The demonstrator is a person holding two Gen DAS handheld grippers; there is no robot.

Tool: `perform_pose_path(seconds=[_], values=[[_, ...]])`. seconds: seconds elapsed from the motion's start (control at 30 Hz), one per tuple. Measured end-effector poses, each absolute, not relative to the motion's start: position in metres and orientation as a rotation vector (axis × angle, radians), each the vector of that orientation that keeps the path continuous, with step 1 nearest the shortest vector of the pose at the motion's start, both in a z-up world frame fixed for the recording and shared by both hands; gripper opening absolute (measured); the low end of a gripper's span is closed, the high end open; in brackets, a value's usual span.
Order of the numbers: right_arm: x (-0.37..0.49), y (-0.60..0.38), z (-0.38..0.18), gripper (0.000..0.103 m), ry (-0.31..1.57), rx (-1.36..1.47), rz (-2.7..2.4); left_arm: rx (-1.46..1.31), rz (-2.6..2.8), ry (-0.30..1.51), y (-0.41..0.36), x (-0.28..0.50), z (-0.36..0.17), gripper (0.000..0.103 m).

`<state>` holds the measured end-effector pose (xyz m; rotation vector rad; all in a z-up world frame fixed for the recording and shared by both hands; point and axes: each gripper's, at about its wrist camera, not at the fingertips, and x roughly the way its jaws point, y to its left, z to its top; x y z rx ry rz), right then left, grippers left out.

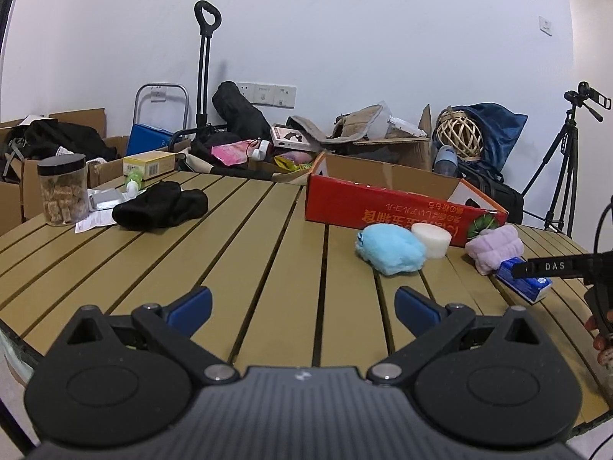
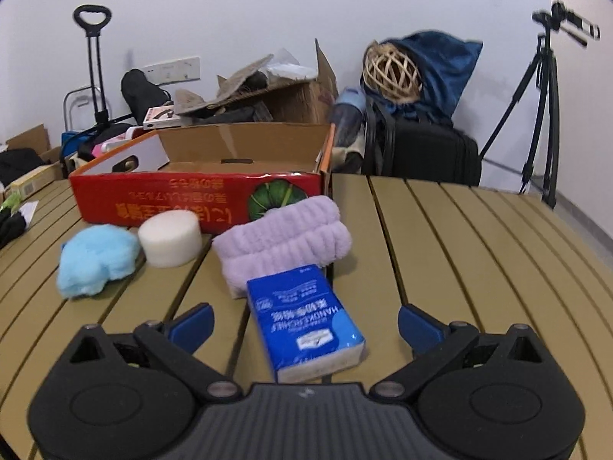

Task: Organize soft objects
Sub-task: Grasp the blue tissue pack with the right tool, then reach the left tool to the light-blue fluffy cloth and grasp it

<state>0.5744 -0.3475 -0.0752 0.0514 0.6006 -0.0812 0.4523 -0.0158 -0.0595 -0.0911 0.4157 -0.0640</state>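
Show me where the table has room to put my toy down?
Bare slats lie between the black cloth and the blue fluffy thing, and more right of the purple towel. It's crowded beside the red box, around the sponge and tissue pack.

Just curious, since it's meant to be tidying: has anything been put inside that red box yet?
No: in the right wrist view the red box shows only bare cardboard inside.
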Motion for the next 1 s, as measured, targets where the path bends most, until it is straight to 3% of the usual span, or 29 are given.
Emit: perform_pose_path(seconds=[0.13,0.3,0.43,0.47,1.0], values=[[0.588,-0.352,-0.085,0.099,0.636,0.059,-0.066,-0.092,-0.070,0.418,-0.018,0.455,-0.060,0.103],[0.593,-0.358,-0.093,0.086,0.653,0.089,-0.056,-0.091,-0.082,0.419,-0.023,0.455,-0.060,0.103],[0.592,-0.358,-0.092,0.056,0.644,0.077,-0.071,-0.087,-0.092,0.416,-0.025,0.453,-0.059,0.103],[0.591,-0.357,-0.091,0.052,0.644,0.069,-0.079,-0.086,-0.093,0.414,-0.026,0.453,-0.059,0.103],[0.503,-0.323,-0.067,0.050,0.472,0.109,-0.114,-0.089,-0.129,0.432,-0.030,0.450,-0.061,0.103]])
